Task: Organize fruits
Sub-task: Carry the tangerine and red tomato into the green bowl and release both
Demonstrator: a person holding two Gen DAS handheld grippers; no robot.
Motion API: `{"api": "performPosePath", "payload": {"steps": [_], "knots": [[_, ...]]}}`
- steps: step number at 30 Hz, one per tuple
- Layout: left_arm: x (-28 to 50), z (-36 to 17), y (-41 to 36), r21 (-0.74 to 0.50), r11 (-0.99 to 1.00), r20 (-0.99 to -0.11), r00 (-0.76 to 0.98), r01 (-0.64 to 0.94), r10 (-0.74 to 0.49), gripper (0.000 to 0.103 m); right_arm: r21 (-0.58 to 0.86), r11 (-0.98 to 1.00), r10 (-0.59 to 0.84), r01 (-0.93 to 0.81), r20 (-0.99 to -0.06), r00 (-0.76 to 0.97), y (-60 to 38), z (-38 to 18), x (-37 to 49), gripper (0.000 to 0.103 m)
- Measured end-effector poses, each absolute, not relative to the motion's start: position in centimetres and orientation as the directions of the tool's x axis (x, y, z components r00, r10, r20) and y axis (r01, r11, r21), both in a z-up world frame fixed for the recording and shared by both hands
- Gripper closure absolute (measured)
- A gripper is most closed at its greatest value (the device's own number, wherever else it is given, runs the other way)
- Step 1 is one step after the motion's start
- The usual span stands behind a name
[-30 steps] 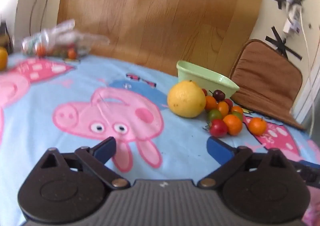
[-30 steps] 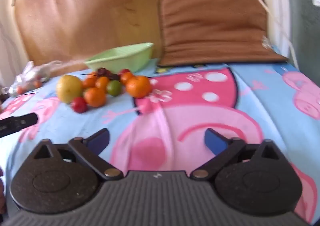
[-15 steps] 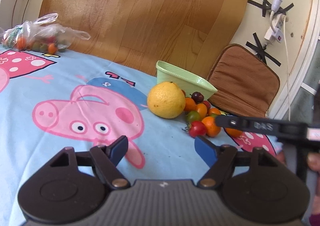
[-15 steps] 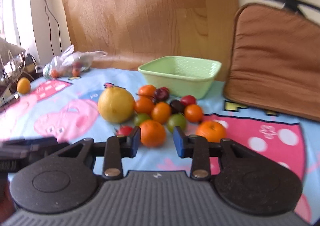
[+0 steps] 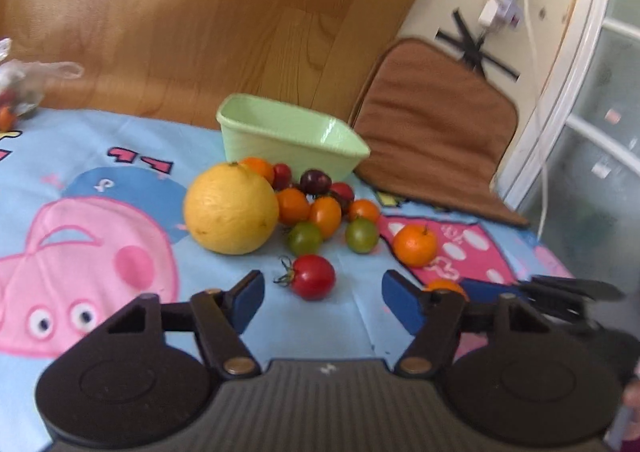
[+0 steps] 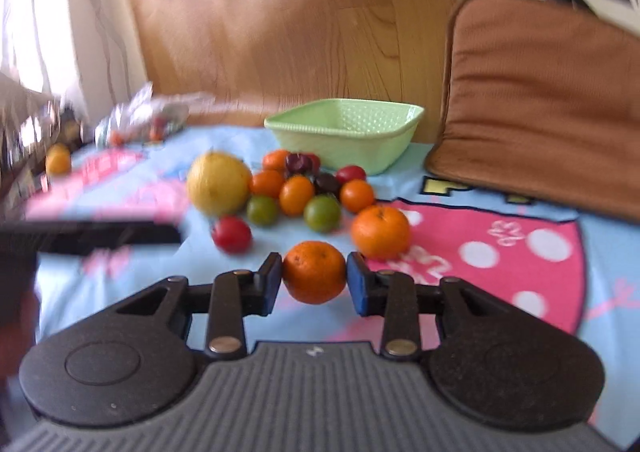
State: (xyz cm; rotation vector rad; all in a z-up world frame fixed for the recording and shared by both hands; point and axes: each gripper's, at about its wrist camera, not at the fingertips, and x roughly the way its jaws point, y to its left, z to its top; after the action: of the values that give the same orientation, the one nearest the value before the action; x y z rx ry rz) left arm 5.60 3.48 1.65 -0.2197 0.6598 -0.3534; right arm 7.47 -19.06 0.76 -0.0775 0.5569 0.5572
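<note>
Right wrist: round, dimpled orange mandarin pinched between blue pads.

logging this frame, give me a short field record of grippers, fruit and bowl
right gripper: shut on a mandarin
left gripper: open, holds nothing, red tomato just ahead
green bowl: looks empty, behind the pile
loose fruit: large yellow citrus, second mandarin, small orange, green and dark tomatoes
surface: cartoon pig cloth

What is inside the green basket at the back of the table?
The green basket looks empty: only its dotted inner walls show, no fruit. Its front wall hides the very bottom, so the floor is unconfirmed.
</note>
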Motion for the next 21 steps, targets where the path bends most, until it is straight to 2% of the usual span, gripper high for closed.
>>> {"api": "performPosePath", "payload": {"steps": [1,3,4,5,8,12,15,18,21], "knots": [[6.5,1.2,3.0,-0.310,0.921,-0.584,0.717,0.237,-0.381,0.052,0.063,0.846,0.479,-0.530,-0.528,0.701,-19.2,0.5,7.3,0.064],[7.3,0.7,2.3,-0.295,0.928,-0.586,0.725,0.226,-0.362,0.058,0.053,0.840,0.487,-0.541,-0.514,0.706,-19.4,0.1,7.1,0.063],[7.4,0.6,2.0,-0.278,0.935,-0.587,0.732,0.219,-0.346,0.068,0.053,0.837,0.489,-0.544,-0.518,0.701,-19.4,-0.1,7.4,0.062],[7.4,0.6,1.9,-0.273,0.938,-0.586,0.736,0.216,-0.339,0.073,0.051,0.839,0.484,-0.542,-0.526,0.699,-19.2,-0.3,7.7,0.062],[6.9,0.6,2.2,-0.287,0.932,-0.581,0.733,0.221,-0.352,0.073,0.061,0.830,0.495,-0.554,-0.540,0.681,-18.9,-0.7,8.4,0.064],[6.2,2.5,3.3,-0.404,0.878,-0.534,0.713,0.258,-0.455,0.073,0.102,0.788,0.571,-0.608,-0.492,0.657,-19.1,0.7,8.6,0.064],[8.0,5.4,3.5,-0.384,0.880,-0.486,0.750,0.278,-0.449,0.073,0.129,0.773,0.610,-0.621,-0.419,0.672,-18.7,2.9,10.3,0.064],[12.4,7.5,3.5,-0.336,0.901,-0.475,0.777,0.275,-0.414,0.073,0.099,0.800,0.582,-0.592,-0.372,0.723,-17.1,4.5,14.5,0.064],[18.1,7.9,3.4,-0.330,0.910,-0.503,0.768,0.251,-0.395,0.073,0.145,0.814,0.569,-0.563,-0.396,0.721,-15.0,5.0,20.2,0.064]]}}
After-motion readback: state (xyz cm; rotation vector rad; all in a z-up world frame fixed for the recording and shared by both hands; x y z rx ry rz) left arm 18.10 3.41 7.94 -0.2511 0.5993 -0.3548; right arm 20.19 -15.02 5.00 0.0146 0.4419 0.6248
